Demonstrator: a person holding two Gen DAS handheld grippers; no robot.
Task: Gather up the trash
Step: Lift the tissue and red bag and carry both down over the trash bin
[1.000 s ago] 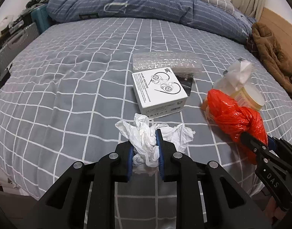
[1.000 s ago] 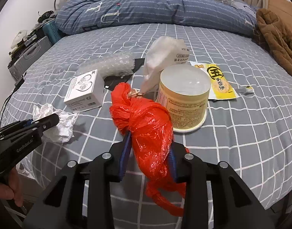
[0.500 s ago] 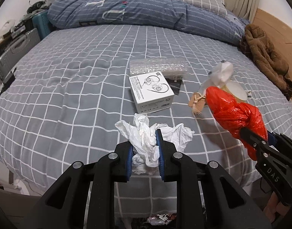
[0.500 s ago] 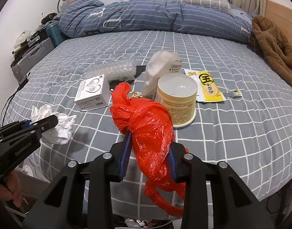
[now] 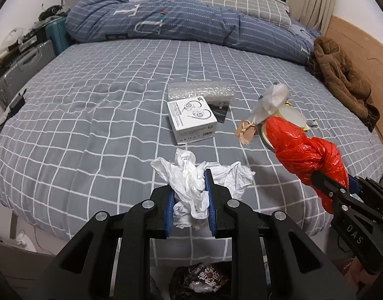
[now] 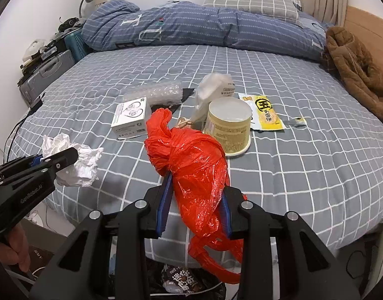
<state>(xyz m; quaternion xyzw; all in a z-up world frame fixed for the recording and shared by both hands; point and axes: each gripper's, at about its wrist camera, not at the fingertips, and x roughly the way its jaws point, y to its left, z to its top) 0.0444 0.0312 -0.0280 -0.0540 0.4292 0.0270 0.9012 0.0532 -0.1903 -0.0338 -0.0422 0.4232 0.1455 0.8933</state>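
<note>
My left gripper [image 5: 189,195] is shut on a crumpled white tissue [image 5: 191,180] and holds it in the air off the near edge of the grey checked bed [image 5: 91,105]. My right gripper [image 6: 195,200] is shut on a knotted red plastic bag [image 6: 191,160], also lifted off the near edge. The tissue [image 6: 73,160] and left gripper show at the left in the right wrist view; the red bag [image 5: 306,152] shows at the right in the left wrist view. Below both grippers lies a dark bin with wrappers [image 6: 181,281].
On the bed lie a white earphone box [image 5: 191,121], bubble wrap [image 5: 200,91], a yellow tub [image 6: 227,125], a white bag [image 6: 211,92] and a yellow snack packet [image 6: 265,112]. A blue duvet [image 5: 179,22], a brown coat [image 5: 341,75] and suitcases [image 5: 23,67] border the bed.
Both grippers have pulled back from the bed toward its near edge and risen, each keeping its load. The floor and the bin below have come into view.
</note>
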